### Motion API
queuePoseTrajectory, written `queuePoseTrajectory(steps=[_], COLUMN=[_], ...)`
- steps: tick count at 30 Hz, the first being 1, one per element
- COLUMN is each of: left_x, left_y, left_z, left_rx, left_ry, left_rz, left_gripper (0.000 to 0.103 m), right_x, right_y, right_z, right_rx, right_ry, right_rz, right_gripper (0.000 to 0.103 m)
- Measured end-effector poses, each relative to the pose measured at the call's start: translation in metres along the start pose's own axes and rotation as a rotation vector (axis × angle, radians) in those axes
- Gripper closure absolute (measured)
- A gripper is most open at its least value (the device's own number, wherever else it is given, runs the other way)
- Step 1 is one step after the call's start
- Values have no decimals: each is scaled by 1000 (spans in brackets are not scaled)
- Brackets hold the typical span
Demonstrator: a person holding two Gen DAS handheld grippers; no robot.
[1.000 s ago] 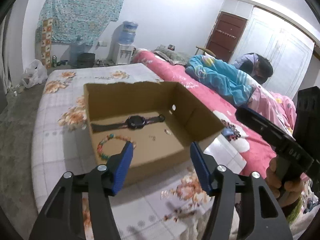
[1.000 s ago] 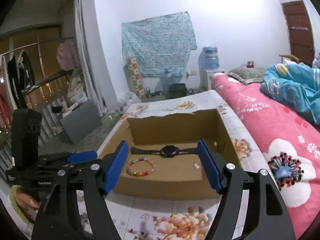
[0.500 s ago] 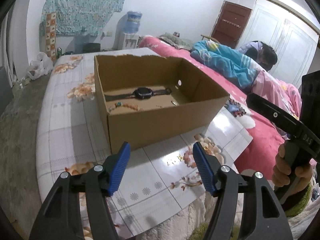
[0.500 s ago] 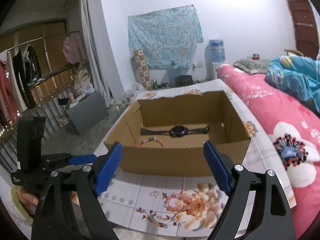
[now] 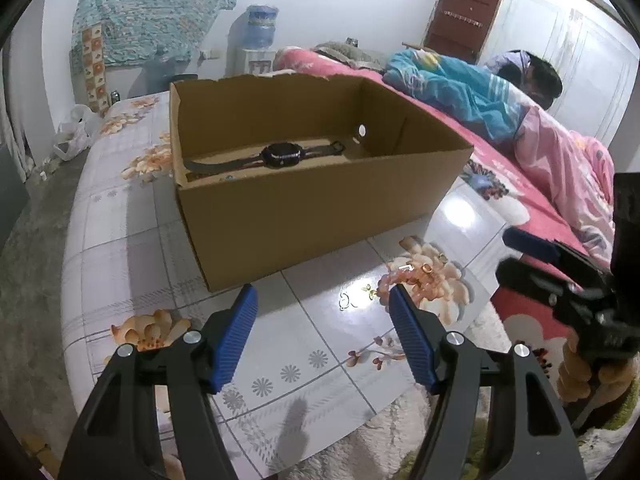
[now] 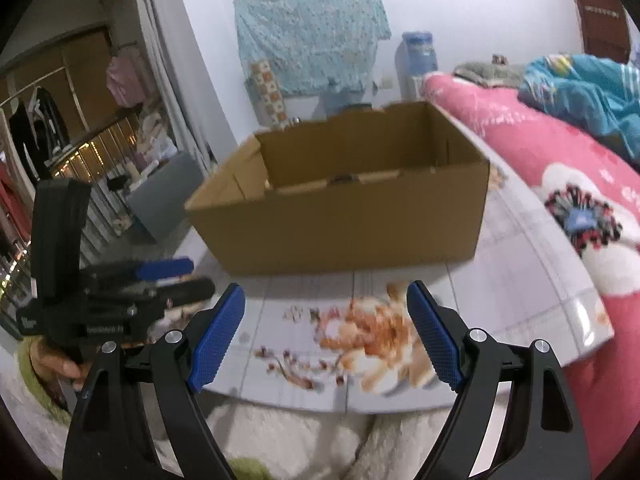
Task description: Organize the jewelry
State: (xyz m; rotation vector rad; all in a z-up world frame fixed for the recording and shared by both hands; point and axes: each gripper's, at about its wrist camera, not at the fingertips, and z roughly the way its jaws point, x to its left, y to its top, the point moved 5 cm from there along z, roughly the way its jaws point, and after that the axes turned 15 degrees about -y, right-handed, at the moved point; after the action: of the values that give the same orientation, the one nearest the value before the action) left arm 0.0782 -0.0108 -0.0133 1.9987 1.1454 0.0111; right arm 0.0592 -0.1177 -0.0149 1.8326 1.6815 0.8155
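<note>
From the left wrist, your left gripper (image 5: 322, 310) has just been opening, nothing between its jaws; the watch (image 5: 282, 155) lies in the cardboard box (image 5: 320, 208) on the bench (image 5: 120, 248). From the right wrist, your right gripper (image 6: 326, 306) is released, empty. Judging by this, you're between pieces; next, find the remaining jewelry.

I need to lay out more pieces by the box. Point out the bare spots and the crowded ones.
Free: the tabletop left of the box, and the strip between the box front and the left gripper. Crowded: the flower print right of that strip, where small jewelry lies, and the box floor, with a watch and beads by the near wall.
</note>
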Motion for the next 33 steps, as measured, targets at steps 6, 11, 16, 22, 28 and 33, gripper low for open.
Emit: queuePoseTrajectory(steps=[6,11,16,22,28,33], left_x=[0,-1,-8,-13,-12,-11], left_y=[-8,-13,-13,-11,-13,-14], left_z=[16,31,46,69,84,93], left_rx=[34,58,76,119,175,216], left_ry=[31,31,-4,-34,-55,-42], left_rz=[31,56,100,151,174,205], left_gripper=[37,37,42,60,76,80], right_x=[10,23,28,27,24,19], right_y=[-26,-34,-36,-41,-49,-51], right_z=[11,21,26,34,33,34], right_rx=[81,129,145,181,192,200], right_ry=[44,72,93,102,125,130], right_rz=[-24,-63,-71,-66,-72,-72], right_gripper=[30,41,48,56,58,60])
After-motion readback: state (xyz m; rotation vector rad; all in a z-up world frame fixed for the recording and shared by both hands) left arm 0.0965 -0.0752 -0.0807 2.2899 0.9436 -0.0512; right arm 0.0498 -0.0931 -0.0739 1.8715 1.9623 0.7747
